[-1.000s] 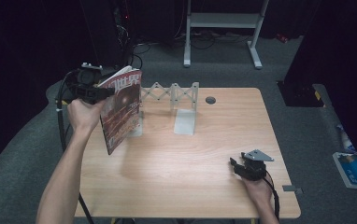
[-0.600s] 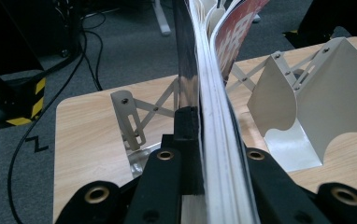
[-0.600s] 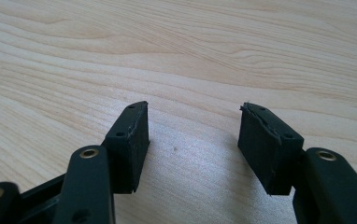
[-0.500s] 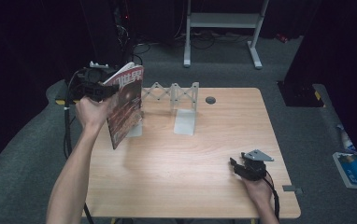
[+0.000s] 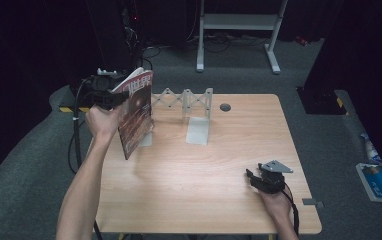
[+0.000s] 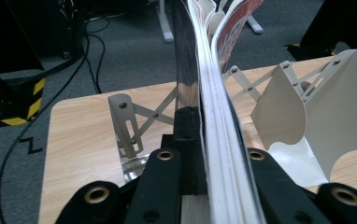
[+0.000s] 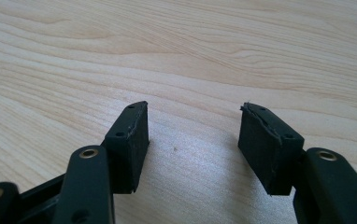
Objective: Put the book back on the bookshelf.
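The magazine (image 5: 136,114) has swung closer to upright since a second ago, pinched by the left gripper (image 5: 110,96) above the table's (image 5: 179,175) left rear (beside the expanding rack (image 5: 186,102)). Near the front right, the right gripper (image 5: 259,180) rests, jaws spread.

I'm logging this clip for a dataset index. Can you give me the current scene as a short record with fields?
setting: wooden table in a dark room
left gripper: shut on a magazine, held upright above the table's far left part
right gripper: open, holding nothing, low over the table's near right part
rack: white expanding bookend rack standing at the far edge, beside the magazine
other: round hole in the tabletop near the rack
floor: a blue and white packet at right
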